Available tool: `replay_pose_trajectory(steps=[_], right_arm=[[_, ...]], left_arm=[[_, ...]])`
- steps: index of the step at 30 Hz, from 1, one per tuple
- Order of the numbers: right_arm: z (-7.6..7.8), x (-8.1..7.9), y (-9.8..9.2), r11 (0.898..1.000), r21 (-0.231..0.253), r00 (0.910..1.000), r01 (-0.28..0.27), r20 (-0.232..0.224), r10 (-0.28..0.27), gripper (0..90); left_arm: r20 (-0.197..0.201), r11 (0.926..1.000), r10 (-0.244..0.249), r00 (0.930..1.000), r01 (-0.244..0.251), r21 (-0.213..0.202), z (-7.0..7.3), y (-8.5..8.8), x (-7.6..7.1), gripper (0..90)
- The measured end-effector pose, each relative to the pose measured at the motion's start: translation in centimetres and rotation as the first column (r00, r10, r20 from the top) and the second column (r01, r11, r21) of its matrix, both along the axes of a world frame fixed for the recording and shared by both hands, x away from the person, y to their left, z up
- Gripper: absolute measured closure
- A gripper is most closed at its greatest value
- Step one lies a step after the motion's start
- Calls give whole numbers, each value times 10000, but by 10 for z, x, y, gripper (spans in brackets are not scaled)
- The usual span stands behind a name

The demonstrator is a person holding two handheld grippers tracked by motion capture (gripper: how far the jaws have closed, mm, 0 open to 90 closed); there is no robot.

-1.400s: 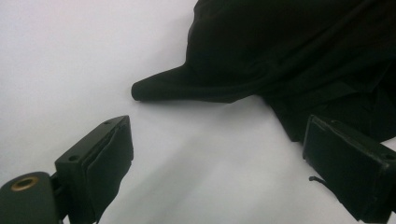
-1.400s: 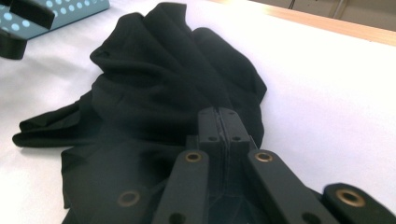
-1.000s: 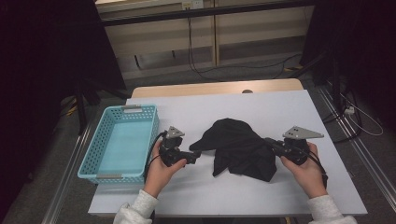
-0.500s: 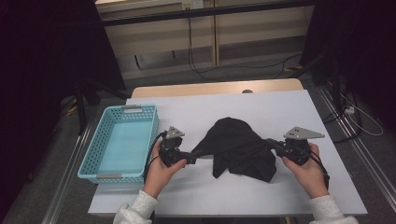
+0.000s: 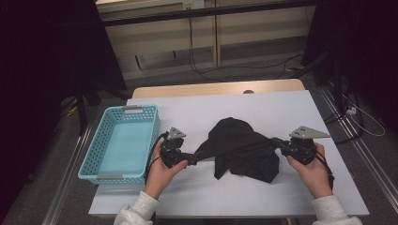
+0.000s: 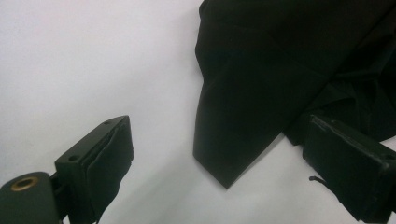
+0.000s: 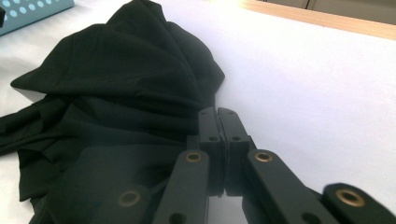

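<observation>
The black garment (image 5: 243,149) lies crumpled on the white table (image 5: 211,197), right of centre, with one pointed flap drawn out leftward and a lower hem hanging toward the person's edge. It rests well clear of the blue basket (image 5: 123,143), which sits at the table's left side.

The right gripper (image 5: 280,143) is at the garment's right edge. In the right gripper view its jaws are pressed together with no gap; whether any cloth is caught at the tips cannot be told, as the fabric (image 7: 116,93) lies just beyond and beside them.

The left gripper (image 5: 193,158) sits at the tip of the left flap. In the left gripper view its jaws stand spread wide, the flap's corner (image 6: 224,172) lying on the table between them, gripped by neither.

Risks, as judged:
- If the right jaws have closed beside the cloth rather than on it, a pull to the right would lift nothing.
- The left jaws could close on several bunched layers, so the garment would not spread flat.
- An uneven pull from one side may drag the whole heap across the table toward its edge.
</observation>
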State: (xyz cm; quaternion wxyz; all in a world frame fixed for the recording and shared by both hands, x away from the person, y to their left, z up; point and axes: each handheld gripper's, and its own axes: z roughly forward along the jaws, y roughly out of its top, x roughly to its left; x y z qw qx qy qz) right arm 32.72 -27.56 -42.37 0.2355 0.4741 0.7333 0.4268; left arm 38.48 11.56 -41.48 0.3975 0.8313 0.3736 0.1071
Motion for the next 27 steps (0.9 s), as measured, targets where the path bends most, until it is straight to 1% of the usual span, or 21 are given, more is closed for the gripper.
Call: replay_pose_trajectory(steps=[2,6,8,9,10,12,14,15,17,18,19,22,26,27], right_arm=[[-1,0,-1,10000,-28,10000,38,-46,-38,900],[-3,1,-7,9995,-79,9994,304,-159,-305,899],[-5,1,-12,9991,81,9989,416,-227,-414,899],[-5,1,-14,9988,51,9985,492,-256,-490,900],[-6,1,-15,9986,39,9982,526,-282,-525,900],[-6,1,-14,9985,118,9980,542,-334,-538,882],[-4,1,-11,9993,32,9990,384,-237,-384,837],[-2,1,-8,9998,44,9997,206,-128,-205,790],[3,1,-1,9998,88,9995,-168,260,166,692],[5,1,4,9995,12,9988,-300,390,300,626],[7,2,8,9990,-90,9980,-445,445,449,586],[10,2,23,9962,-393,9951,-776,580,798,518],[11,4,35,9918,-558,9908,-1150,650,1185,494],[12,3,37,9907,-588,9898,-1223,662,1261,486]], left_arm=[[-5,10000,-10,10000,10,29,0,0,0,85],[9,10000,8,10000,-8,-33,0,0,0,85],[3,10000,3,10000,-3,-26,0,0,0,85],[-36,10000,-10,10000,10,-8,0,0,0,85],[-2,10000,-32,10000,32,52,-1,1,1,85],[-27,10000,-21,10000,21,31,-1,0,1,85],[5,10000,-34,10000,34,31,-1,-1,0,85],[-23,10000,-54,10000,54,0,-1,-1,0,85],[-10,10000,-67,10000,67,-14,-1,-3,0,85],[-29,10000,-90,10000,90,13,-1,-3,-1,85],[-9,9999,-129,9999,129,81,-1,-3,0,85],[-37,9999,-92,10000,92,77,-2,-3,0,85],[-87,9999,-66,9999,67,98,-3,-2,0,85],[-96,10000,-11,10000,11,28,-4,-2,0,85]])
